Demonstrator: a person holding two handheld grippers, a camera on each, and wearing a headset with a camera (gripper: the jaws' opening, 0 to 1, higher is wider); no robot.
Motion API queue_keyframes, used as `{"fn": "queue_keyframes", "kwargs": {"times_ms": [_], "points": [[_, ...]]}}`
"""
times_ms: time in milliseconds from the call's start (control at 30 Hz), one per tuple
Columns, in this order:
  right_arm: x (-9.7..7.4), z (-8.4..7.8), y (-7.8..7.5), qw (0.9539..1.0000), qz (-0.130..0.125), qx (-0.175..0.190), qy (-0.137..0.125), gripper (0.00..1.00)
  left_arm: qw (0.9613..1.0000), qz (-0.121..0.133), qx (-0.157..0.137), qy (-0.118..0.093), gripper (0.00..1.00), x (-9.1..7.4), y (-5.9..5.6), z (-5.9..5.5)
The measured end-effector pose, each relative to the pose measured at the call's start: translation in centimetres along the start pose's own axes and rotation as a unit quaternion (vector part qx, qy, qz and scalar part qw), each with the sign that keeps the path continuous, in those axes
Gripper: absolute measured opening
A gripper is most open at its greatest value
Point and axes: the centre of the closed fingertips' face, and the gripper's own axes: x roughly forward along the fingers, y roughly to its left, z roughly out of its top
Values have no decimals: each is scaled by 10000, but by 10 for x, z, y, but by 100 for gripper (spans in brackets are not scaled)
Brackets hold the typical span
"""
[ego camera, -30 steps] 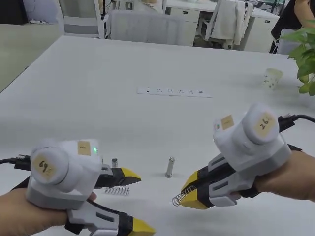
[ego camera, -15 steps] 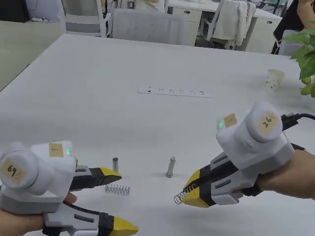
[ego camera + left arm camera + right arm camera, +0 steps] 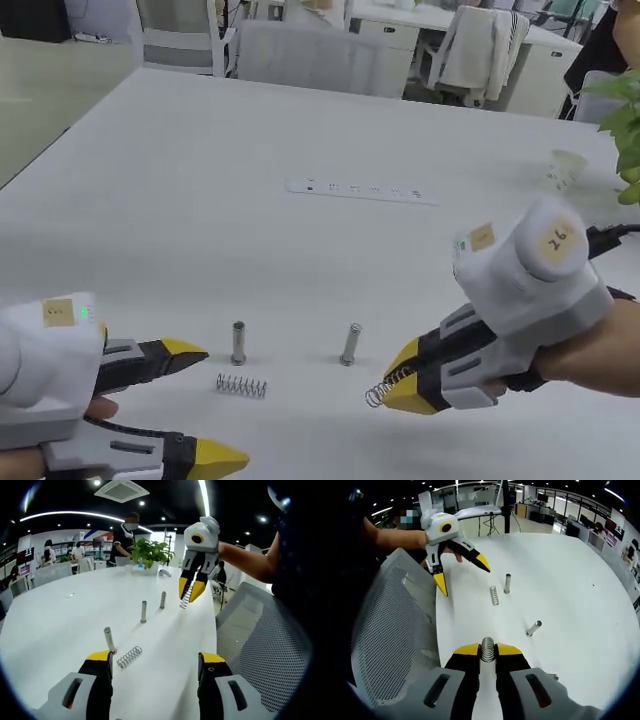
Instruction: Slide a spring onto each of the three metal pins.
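The right gripper (image 3: 400, 388) is clamped on one spring (image 3: 380, 392), held off the table (image 3: 300, 260) just to the right of the middle pin (image 3: 351, 343). The left gripper (image 3: 202, 405) stands wide with nothing in it, and a second spring (image 3: 241, 385) lies flat ahead of its jaws, just beside the near pin (image 3: 238, 342). Both of these pins are bare — in the left gripper view the third pin (image 3: 162, 600) looks ribbed, as if already sleeved, but this cannot be confirmed — so in my judgement at best one of three is fitted and at least two remain.
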Motion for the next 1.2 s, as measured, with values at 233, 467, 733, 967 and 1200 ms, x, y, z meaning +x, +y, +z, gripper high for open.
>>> {"fn": "queue_keyframes", "kwargs": {"times_ms": [233, 467, 733, 967, 1200], "points": [[-7, 2, -11, 9999, -87, -29, 98, 9, 9999, 112, -65, -72, 67, -6, 4, -2], [-12, 9, -23, 9997, -180, -82, 160, 9, 9996, 228, -87, -128, 69, -11, 7, -6], [-17, 18, -42, 9989, -319, -176, 288, 9, 9994, 299, -100, -156, 69, -14, 8, -9], [-14, 25, -54, 9981, -331, -278, 433, 9, 9993, 333, -118, -155, 70, -16, 6, -12], [-4, 24, -68, 9959, -294, -421, 748, 9, 9993, 340, -100, -137, 69, -17, 4, -14]]}}
